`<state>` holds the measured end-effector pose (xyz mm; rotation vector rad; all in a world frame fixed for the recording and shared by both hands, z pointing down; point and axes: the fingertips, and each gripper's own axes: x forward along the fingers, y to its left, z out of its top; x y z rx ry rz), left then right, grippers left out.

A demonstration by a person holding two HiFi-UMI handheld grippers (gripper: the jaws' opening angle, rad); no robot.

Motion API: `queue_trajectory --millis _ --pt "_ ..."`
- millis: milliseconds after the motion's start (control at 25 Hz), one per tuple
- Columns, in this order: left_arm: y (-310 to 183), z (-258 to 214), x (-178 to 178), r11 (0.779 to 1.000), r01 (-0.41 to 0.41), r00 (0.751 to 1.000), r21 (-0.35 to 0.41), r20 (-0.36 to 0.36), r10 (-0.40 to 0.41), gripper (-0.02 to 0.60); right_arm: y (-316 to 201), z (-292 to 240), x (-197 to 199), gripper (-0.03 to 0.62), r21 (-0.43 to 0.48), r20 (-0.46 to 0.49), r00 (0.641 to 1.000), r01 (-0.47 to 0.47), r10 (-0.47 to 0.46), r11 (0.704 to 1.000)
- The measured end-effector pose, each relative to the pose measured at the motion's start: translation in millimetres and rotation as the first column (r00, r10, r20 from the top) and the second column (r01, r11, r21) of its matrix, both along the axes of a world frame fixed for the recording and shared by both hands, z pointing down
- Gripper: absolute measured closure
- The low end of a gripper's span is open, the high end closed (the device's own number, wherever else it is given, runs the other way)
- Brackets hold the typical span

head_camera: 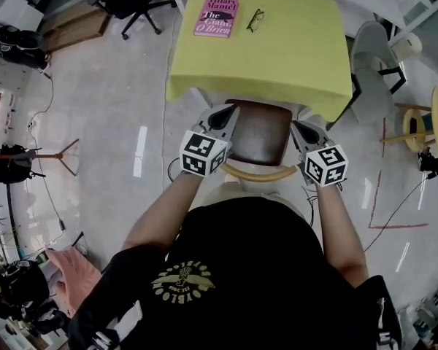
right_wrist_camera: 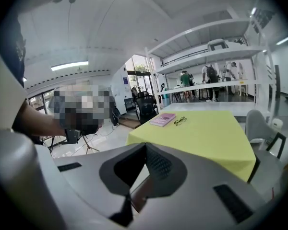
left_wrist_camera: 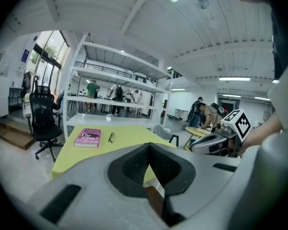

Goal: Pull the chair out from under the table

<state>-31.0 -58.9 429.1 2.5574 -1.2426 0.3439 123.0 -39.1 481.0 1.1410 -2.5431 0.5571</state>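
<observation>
Chair [head_camera: 259, 135] with a glossy dark brown seat and a pale, curved wooden backrest stands at the near side of the table [head_camera: 292, 57]. The front of its seat is tucked under the yellow cloth's edge. It faces the table squarely, front to back running away from the person, with the backrest nearest them. The left gripper [head_camera: 224, 115] and right gripper [head_camera: 301, 130] flank the seat, each with jaws pressed together on nothing. Farther off on the cloth lie a pink book [head_camera: 217, 17] and glasses [head_camera: 255, 19].
</observation>
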Motion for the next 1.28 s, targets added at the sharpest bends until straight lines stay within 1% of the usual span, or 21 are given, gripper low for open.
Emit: queue_trajectory --millis 160,520,720,880,1280 --pt "-9.1 -19.3 -2.9 0.998 -0.022 1.0 0.051 0.016 0.021 0.572 -6.4 -18.8 -5.1 0.583 0.023 0.013 1.0 -0.01 0.01 1.0" --pt "-18.7 -65.8 -9.8 0.989 -0.075 0.997 0.131 -0.004 0.076 0.572 -14.8 -72.9 -22.1 0.583 0.121 0.037 0.998 -0.047 0.043 0.992" --pt "-22.8 -89.3 -13.3 0.984 -0.069 0.997 0.165 -0.023 0.074 0.573 -14.3 -96.2 -25.6 0.583 0.156 0.059 0.997 -0.064 0.056 0.986" --pt "-21.4 -110.2 -17.4 0.979 -0.063 0.996 0.196 -0.047 0.073 0.572 -14.7 -116.6 -28.4 0.583 0.196 0.059 0.996 -0.072 0.062 0.978" --pt "-5.9 -157.1 -28.3 0.957 -0.051 0.996 0.285 -0.056 0.07 0.572 -13.0 -180.4 -25.6 0.583 0.325 0.072 0.997 -0.062 0.041 0.944"
